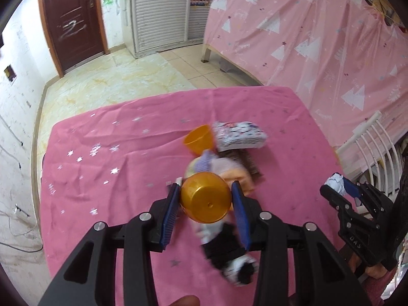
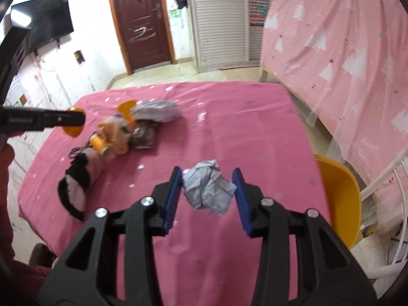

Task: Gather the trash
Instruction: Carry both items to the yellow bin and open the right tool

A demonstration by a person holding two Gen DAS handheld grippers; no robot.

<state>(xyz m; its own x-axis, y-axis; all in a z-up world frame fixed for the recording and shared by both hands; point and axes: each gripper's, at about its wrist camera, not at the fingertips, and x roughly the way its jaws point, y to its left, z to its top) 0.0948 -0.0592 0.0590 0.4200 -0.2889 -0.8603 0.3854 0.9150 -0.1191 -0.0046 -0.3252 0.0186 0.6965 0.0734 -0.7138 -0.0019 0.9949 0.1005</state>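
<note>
Crumpled grey-white paper, a ball of trash, sits pinched between the blue fingers of the right gripper, raised above the pink star-printed cloth covering the worktop. In the left wrist view the same paper ball shows at the tip of the right gripper, off to the right, near the worktop's edge.

The left gripper has its fingers closed on an upturned orange plastic cup, base facing the camera, held above the clutter. From the right wrist view that cup peeks out from the left gripper at far left.

On the cloth beneath lies a jumble: a second orange cup on its side, a patterned white package touching it, a dark brown wrapper, a soft peach and lilac bundle, and a black and white fuzzy item nearest the camera.

An orange chair stands just beside the worktop's right edge. Beyond are a pink tree-printed curtain, a brown door and tiled floor.
</note>
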